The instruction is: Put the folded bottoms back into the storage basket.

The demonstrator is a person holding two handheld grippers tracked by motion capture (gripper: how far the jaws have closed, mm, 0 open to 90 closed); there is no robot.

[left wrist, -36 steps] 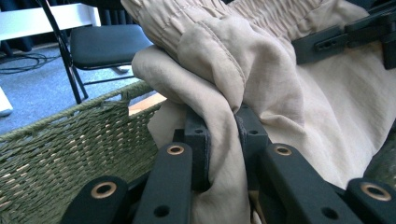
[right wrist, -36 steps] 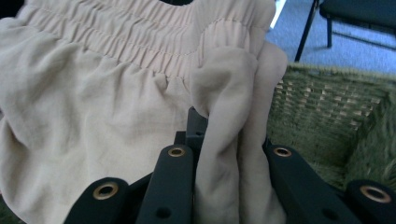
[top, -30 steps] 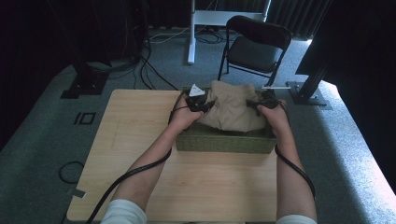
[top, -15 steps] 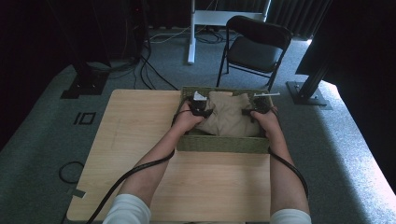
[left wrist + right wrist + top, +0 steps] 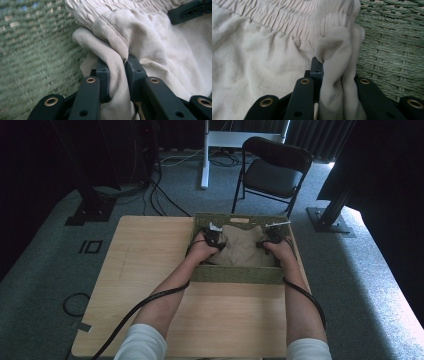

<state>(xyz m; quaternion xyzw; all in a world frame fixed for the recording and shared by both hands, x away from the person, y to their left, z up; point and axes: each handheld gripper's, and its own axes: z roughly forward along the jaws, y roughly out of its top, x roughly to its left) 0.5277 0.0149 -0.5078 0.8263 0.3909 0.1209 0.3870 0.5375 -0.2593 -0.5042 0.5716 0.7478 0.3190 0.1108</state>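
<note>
A folded beige garment (image 5: pixel 242 247) with an elastic waistband lies inside a green woven basket (image 5: pixel 235 274) at the table's far right. My left gripper (image 5: pixel 213 240) is down in the basket at the garment's left edge, shut on a fold of the beige garment (image 5: pixel 117 72). At the right edge my right gripper (image 5: pixel 270 241) is shut on another bunched fold of the garment (image 5: pixel 334 82). The basket's woven wall (image 5: pixel 37 55) stands close beside the left jaws, and the wall (image 5: pixel 392 50) is just as near the right ones.
The wooden table (image 5: pixel 150 270) carries the basket near its far right edge. A black folding chair (image 5: pixel 272 170) stands beyond the table, with a white desk leg (image 5: pixel 205 150) and cables on the carpet. A black stand base (image 5: pixel 327 217) sits at the right.
Both grippers have lowered the garment from above the basket rim down into the basket, still holding its two edges.
</note>
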